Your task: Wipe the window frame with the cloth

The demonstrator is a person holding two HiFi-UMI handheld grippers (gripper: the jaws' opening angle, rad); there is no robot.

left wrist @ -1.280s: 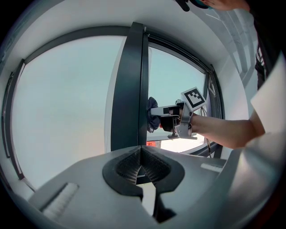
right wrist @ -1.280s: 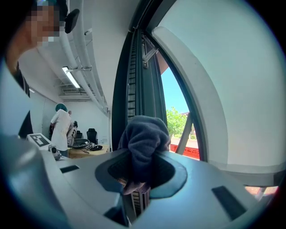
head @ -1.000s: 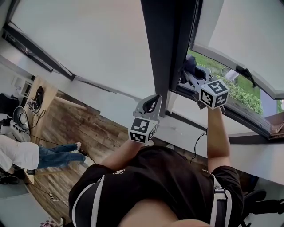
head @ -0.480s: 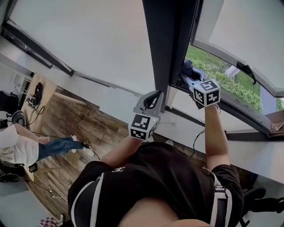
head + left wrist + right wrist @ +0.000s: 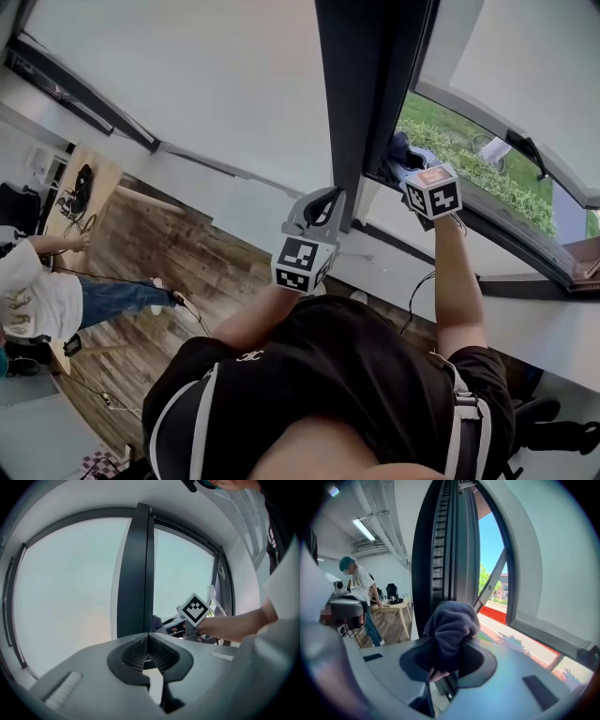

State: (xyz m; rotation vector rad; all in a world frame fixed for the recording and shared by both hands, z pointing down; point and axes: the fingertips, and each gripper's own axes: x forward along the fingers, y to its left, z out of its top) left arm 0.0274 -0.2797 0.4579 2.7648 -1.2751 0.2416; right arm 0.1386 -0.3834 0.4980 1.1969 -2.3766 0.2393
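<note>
A bunched dark grey cloth is clamped in my right gripper, which is shut on it. In the head view the right gripper holds the cloth against the lower corner of the dark window frame, at the edge of the open sash. The frame's upright post rises just behind the cloth. My left gripper hangs shut and empty in front of the post, slightly left of and below the right one. Its jaws meet with nothing between them, and the post stands straight ahead.
The open sash swings outward at the right, with grass and bushes beyond. A white sill runs under the frame. A person stands by a wooden table on the wooden floor at the left.
My right gripper with the cloth has slid along the frame's lower edge toward the post. The left gripper barely moved. The person at the left walked closer to the table.
</note>
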